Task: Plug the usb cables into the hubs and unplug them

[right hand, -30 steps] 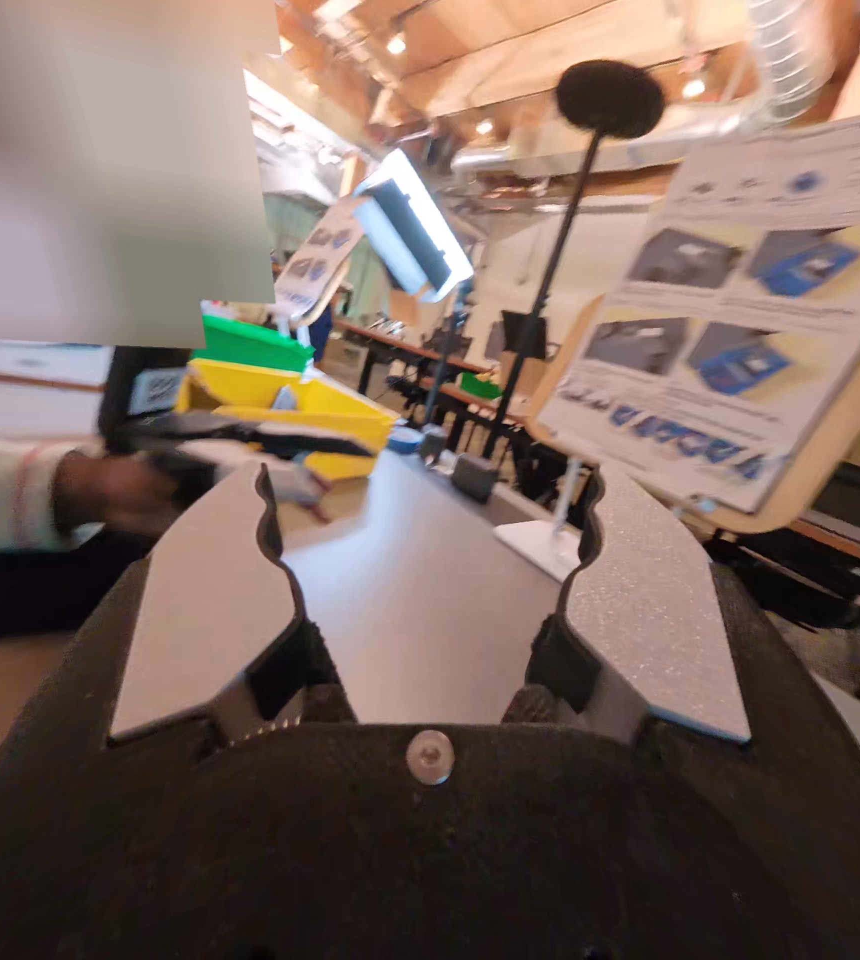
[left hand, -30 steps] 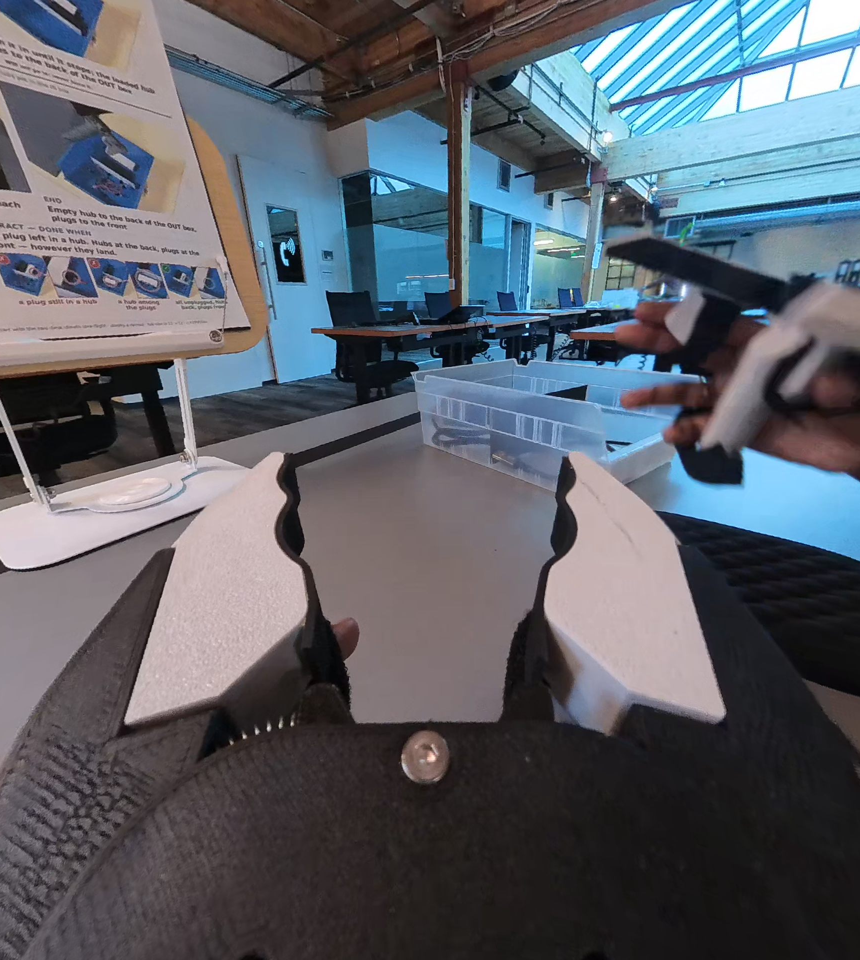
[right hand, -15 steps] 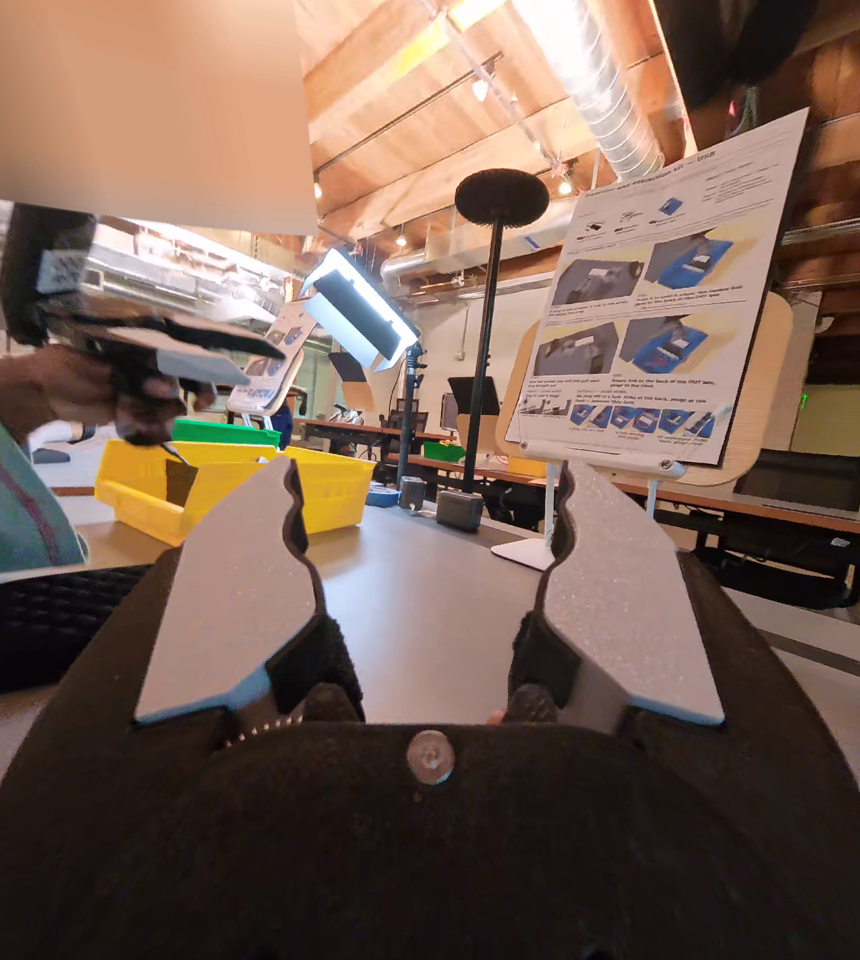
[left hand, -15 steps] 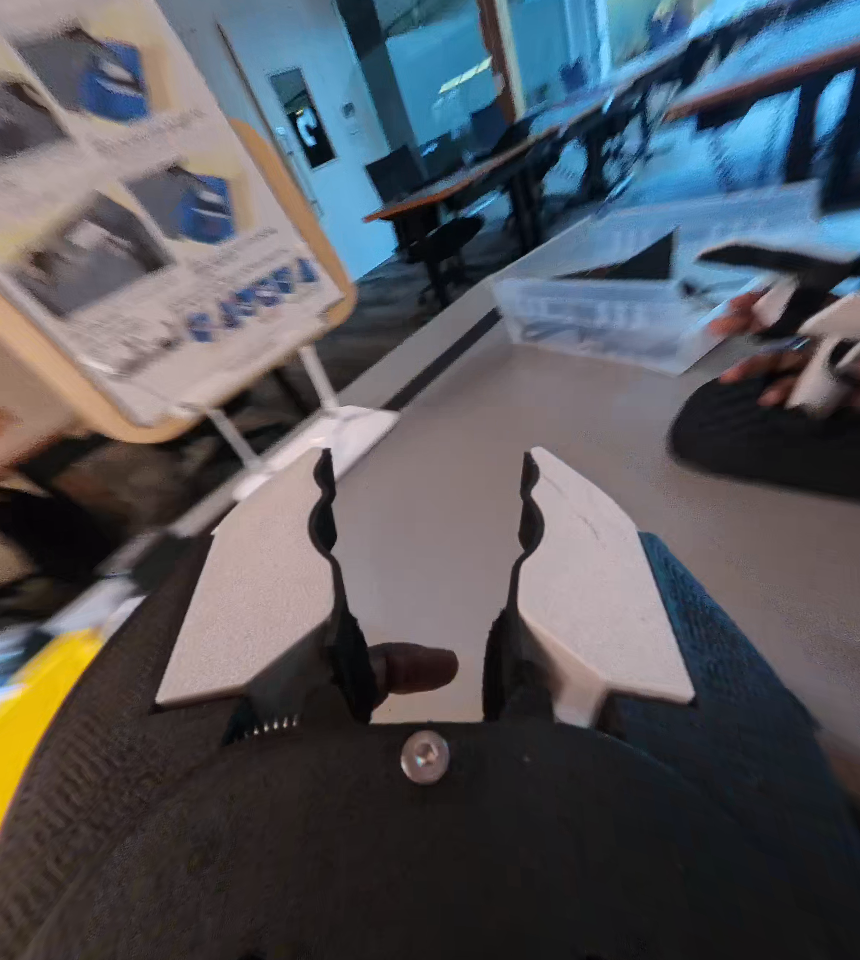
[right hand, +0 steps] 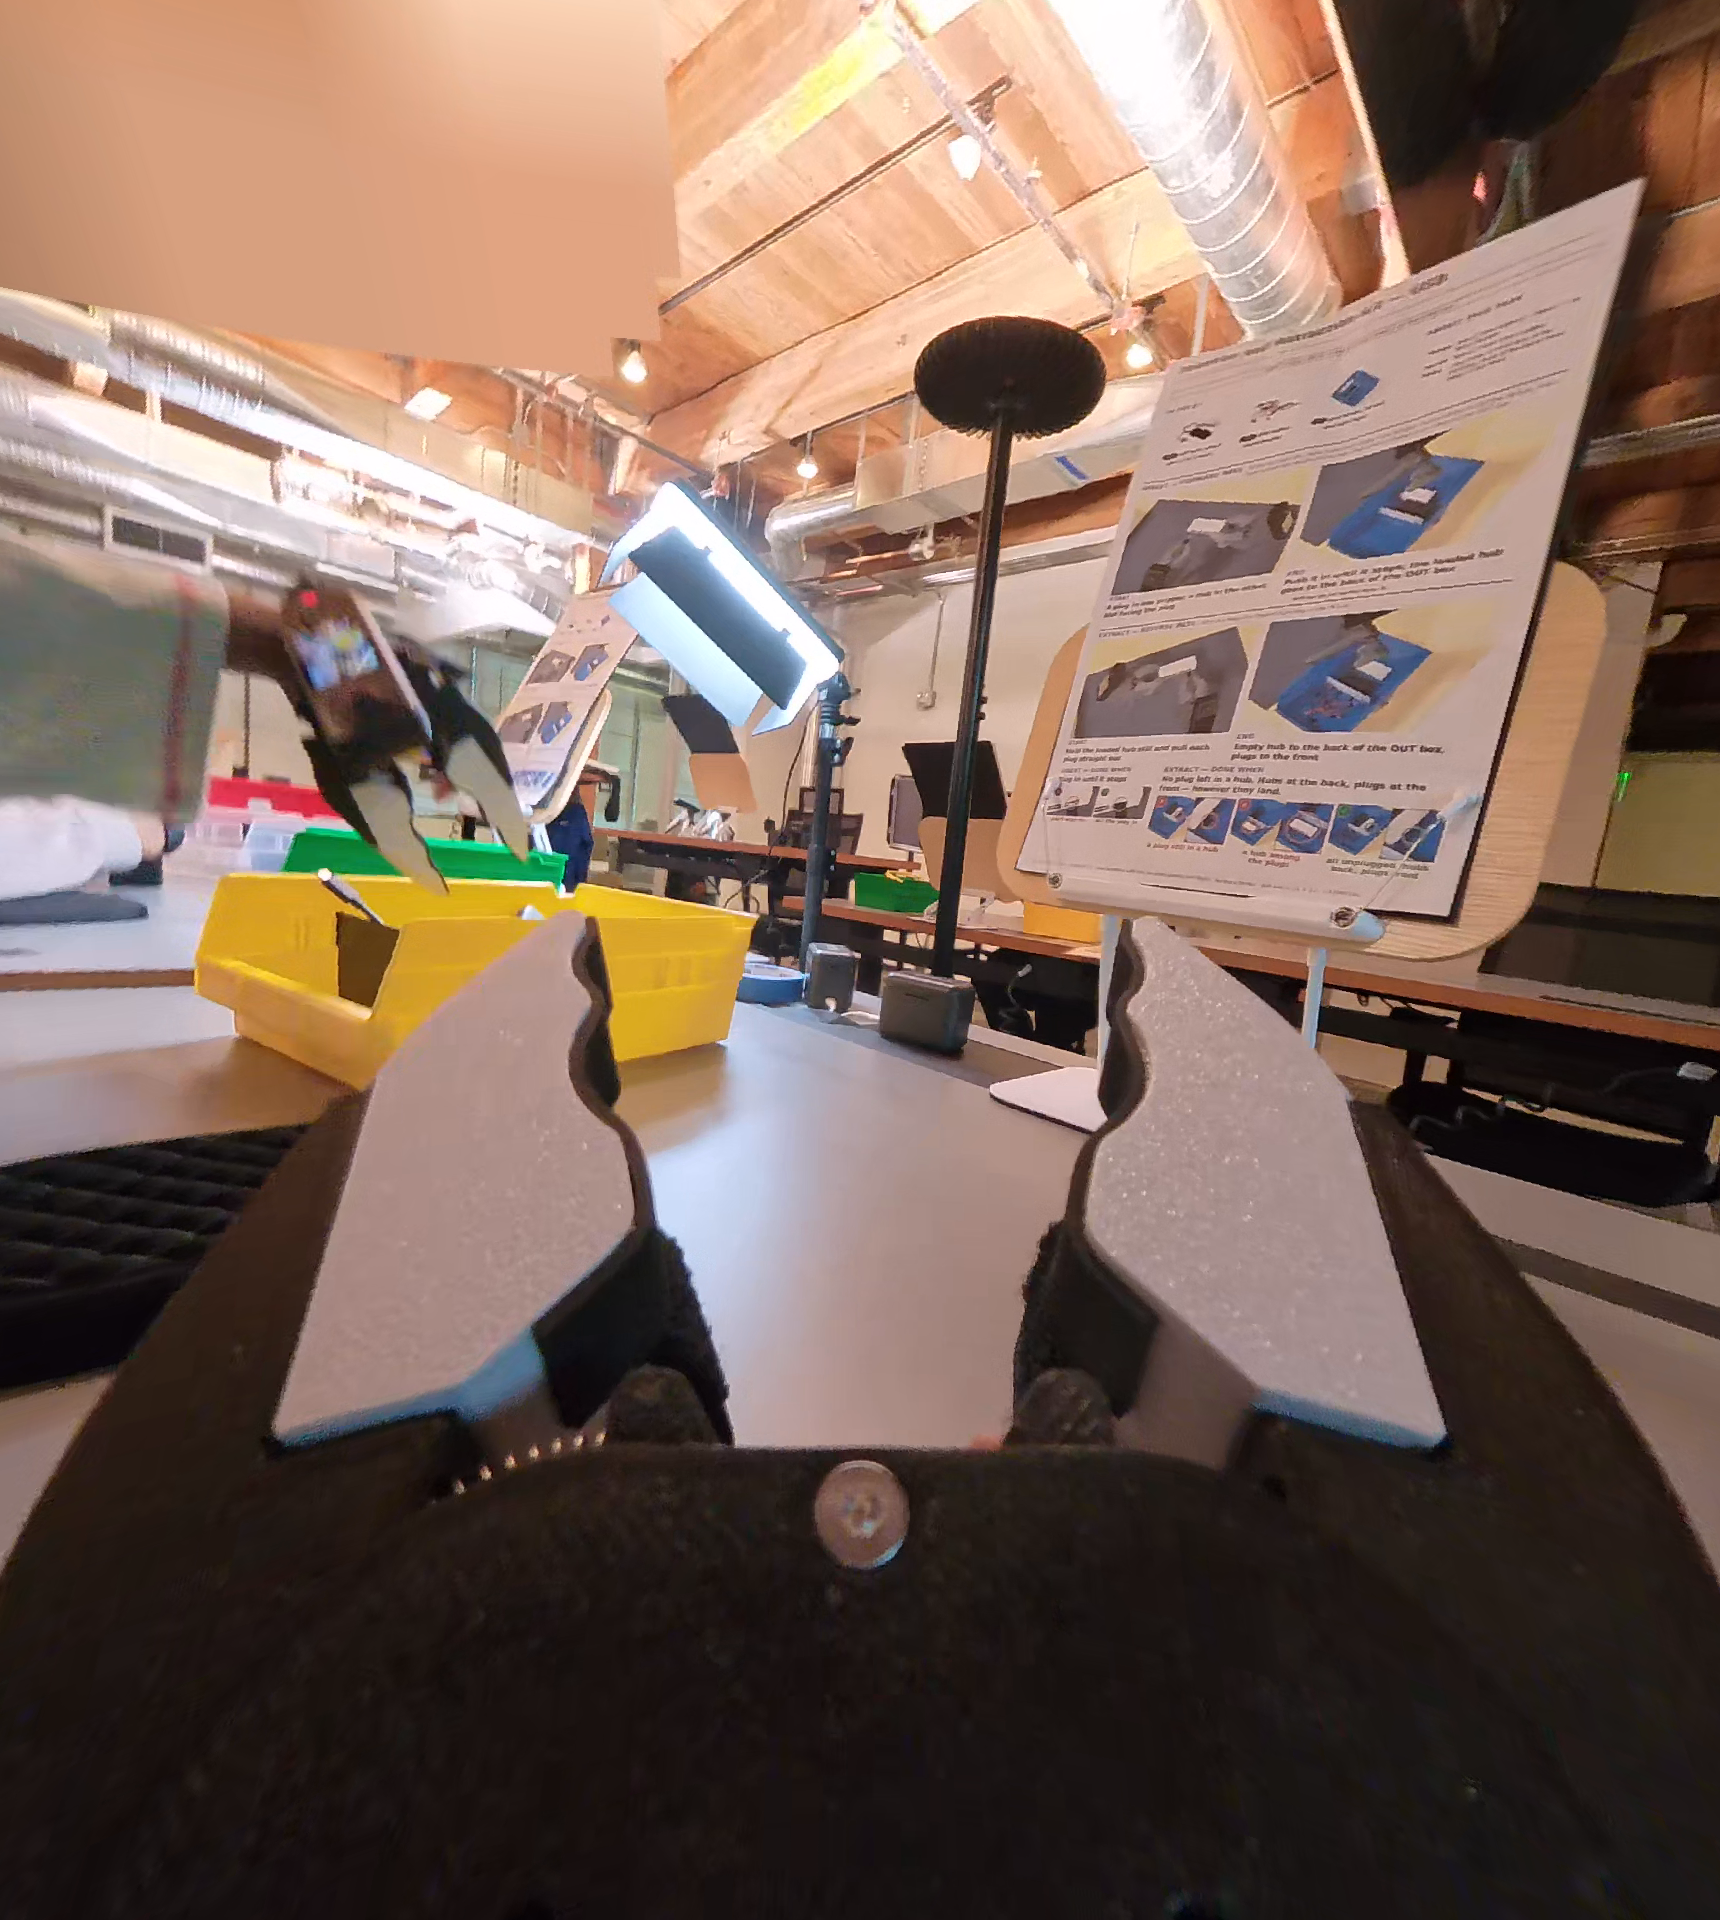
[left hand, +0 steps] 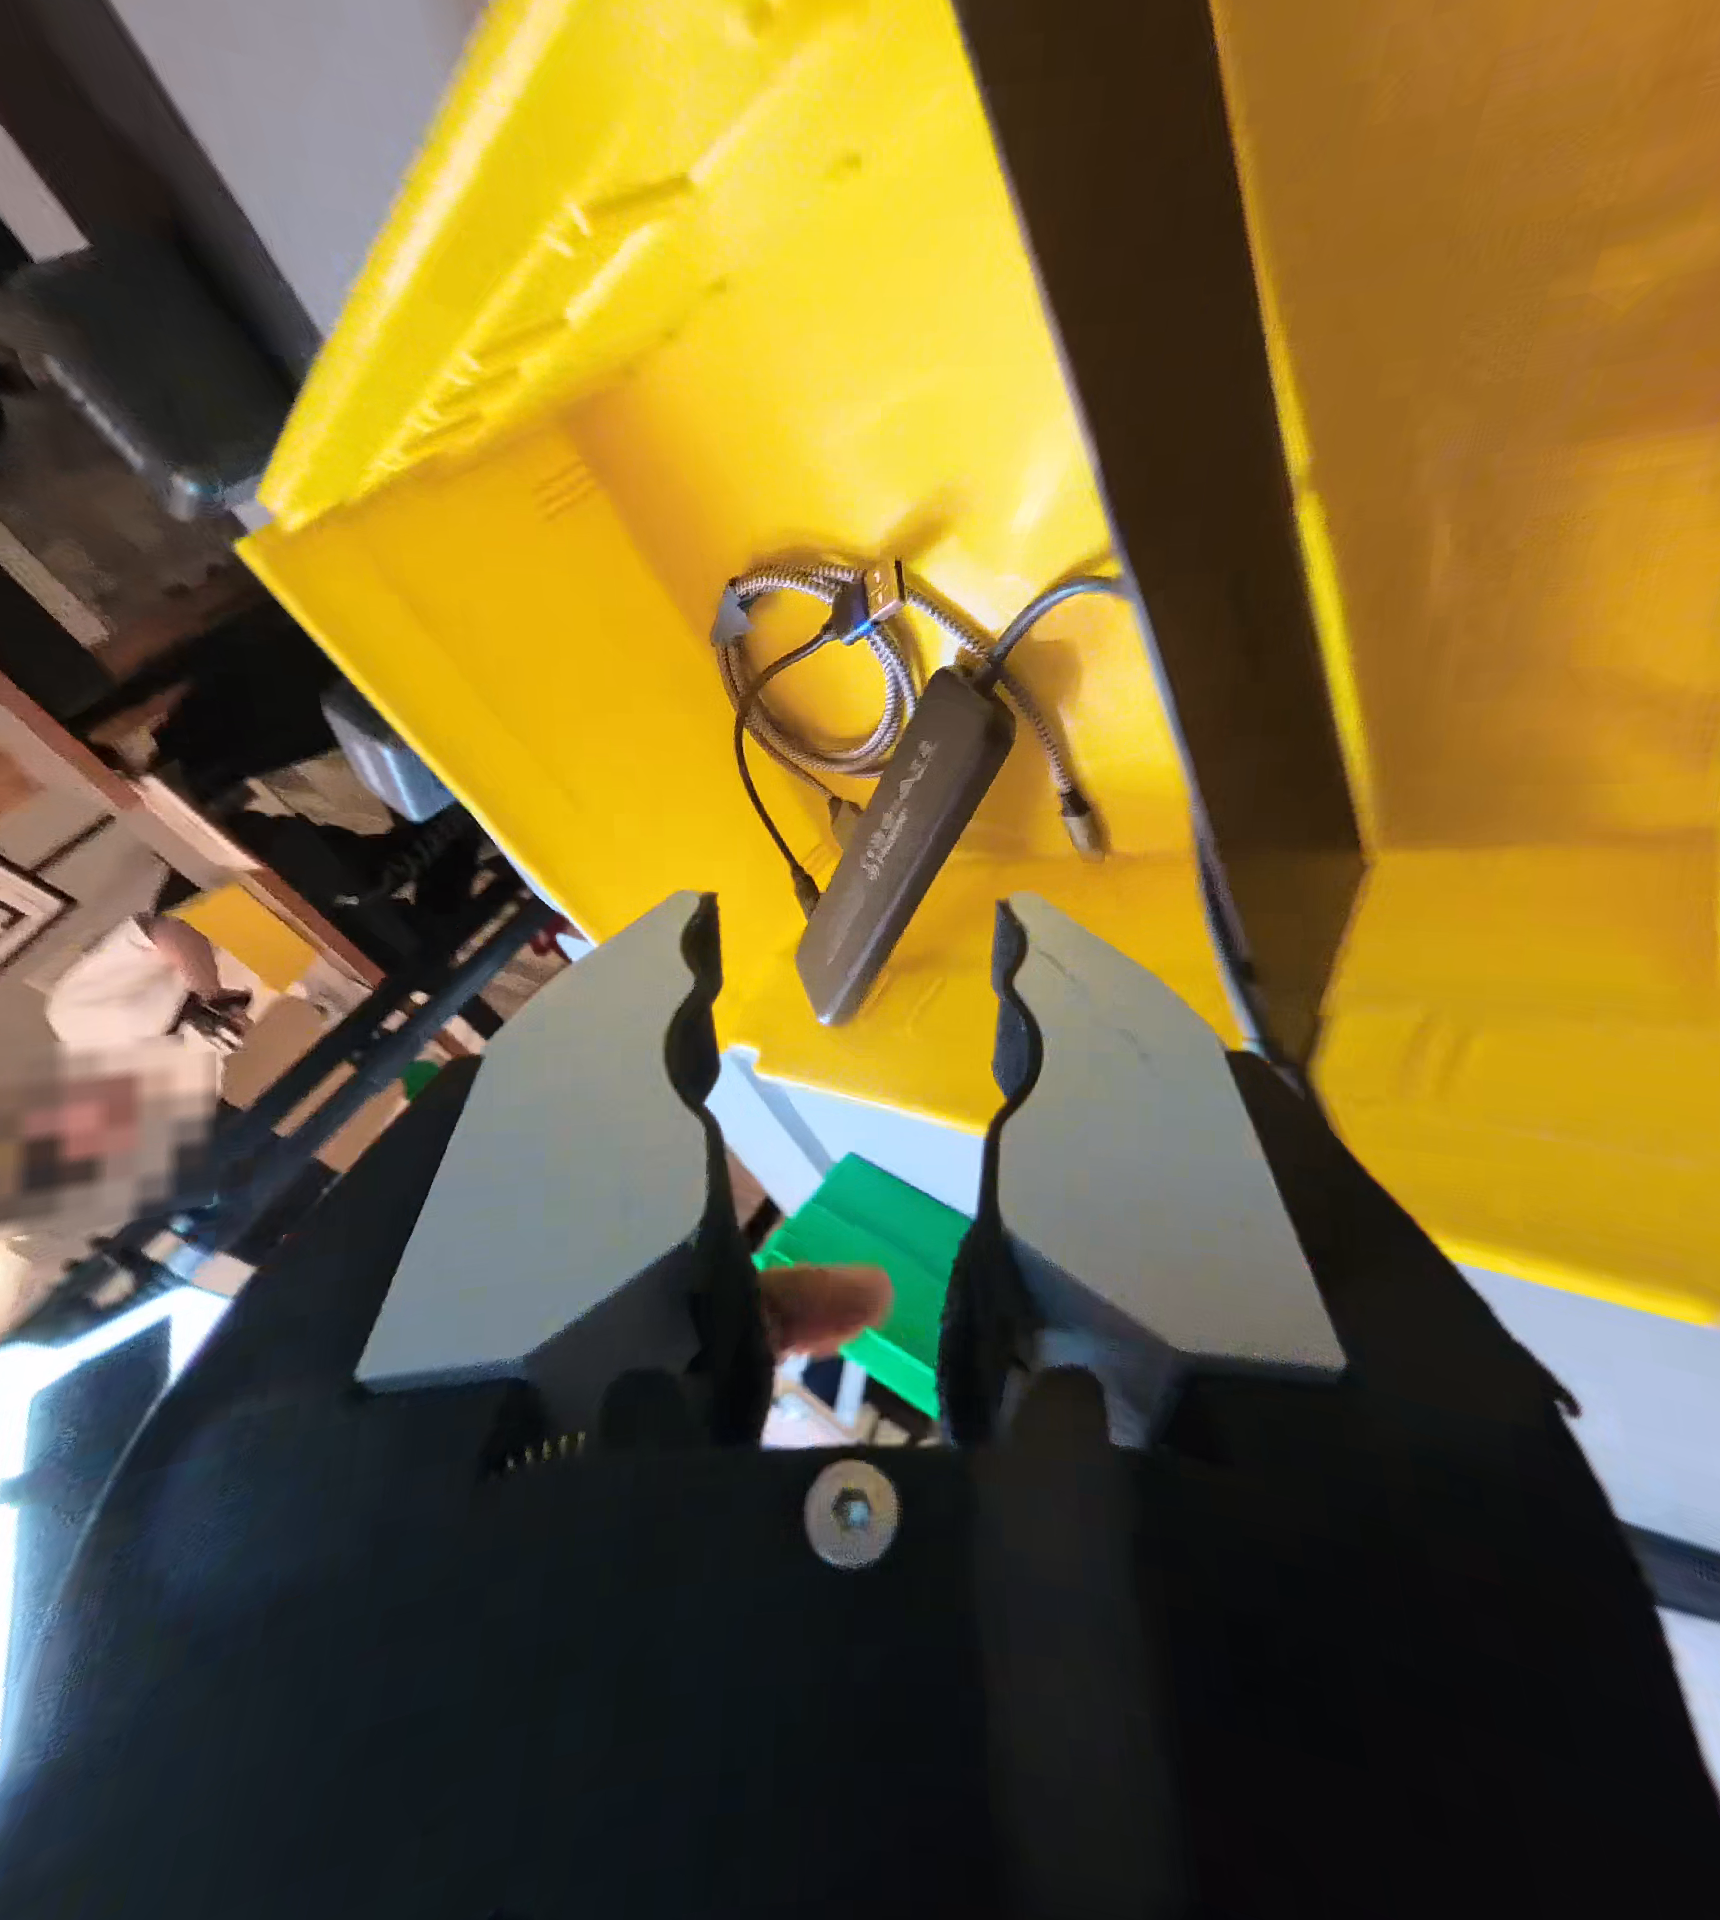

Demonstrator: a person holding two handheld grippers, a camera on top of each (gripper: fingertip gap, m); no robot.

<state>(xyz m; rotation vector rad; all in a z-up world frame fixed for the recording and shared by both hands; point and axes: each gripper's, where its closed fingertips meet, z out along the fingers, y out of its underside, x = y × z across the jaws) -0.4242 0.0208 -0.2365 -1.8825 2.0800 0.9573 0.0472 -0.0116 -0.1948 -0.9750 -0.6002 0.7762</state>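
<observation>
The left tongs (left hand: 851,914), jaws apart and empty, point down into a yellow bin (left hand: 544,582), where a dark grey hub (left hand: 903,842) lies on the bin floor just beyond the fingertips, with a coiled braided cable (left hand: 814,675) beside it and a dark divider (left hand: 1178,499) to its right. The right tongs (right hand: 856,982), also open and holding nothing, hover low over the grey table (right hand: 835,1164), aimed toward an instruction board (right hand: 1323,582) on a white stand. From the right wrist view, the left tongs (right hand: 461,831) hang above the yellow bin (right hand: 336,997), near a black mat (right hand: 56,1236).
</observation>
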